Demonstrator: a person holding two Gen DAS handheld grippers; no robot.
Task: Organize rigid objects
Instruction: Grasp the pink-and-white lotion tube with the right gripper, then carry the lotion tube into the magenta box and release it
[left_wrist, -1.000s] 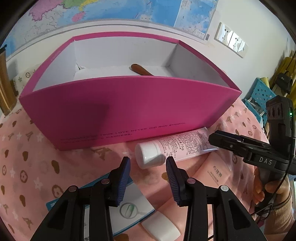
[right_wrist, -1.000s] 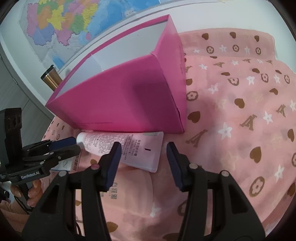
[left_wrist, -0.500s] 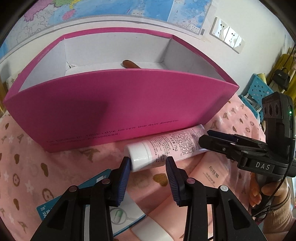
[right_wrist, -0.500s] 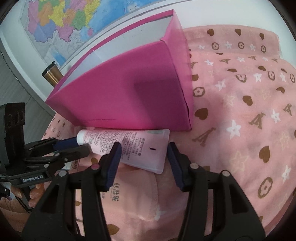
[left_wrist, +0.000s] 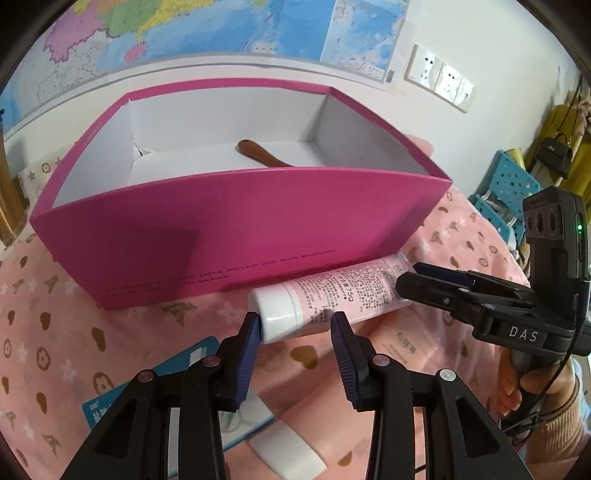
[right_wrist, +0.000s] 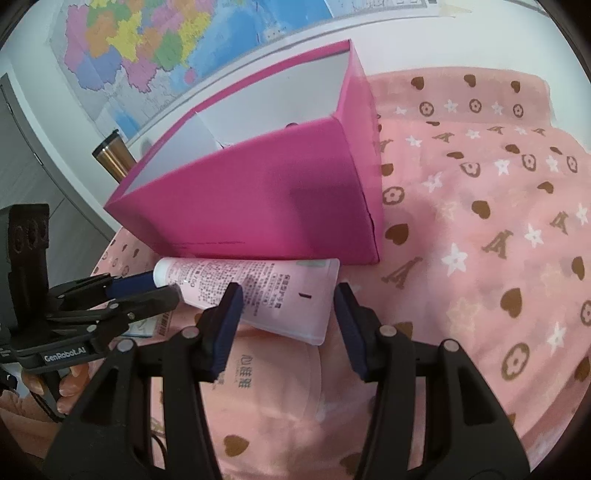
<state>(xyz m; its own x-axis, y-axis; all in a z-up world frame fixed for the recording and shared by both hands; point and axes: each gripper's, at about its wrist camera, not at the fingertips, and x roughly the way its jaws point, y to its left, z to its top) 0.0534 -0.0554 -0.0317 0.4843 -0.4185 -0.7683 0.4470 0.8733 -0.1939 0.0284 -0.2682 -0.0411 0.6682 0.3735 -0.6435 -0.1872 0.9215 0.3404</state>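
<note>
Pink patterned cloth (right_wrist: 480, 206) beneath wall map (left_wrist: 184, 33)

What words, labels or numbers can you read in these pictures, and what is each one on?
"DAS": on the right gripper.
"GenRobot.AI": on the left gripper.
"75g": on the pink tube; its fine print is too small to read.
Pink box: dark line, partly "LOVE NEVER", rest blurred.
Pink packet: Chinese characters, unclear.
</note>
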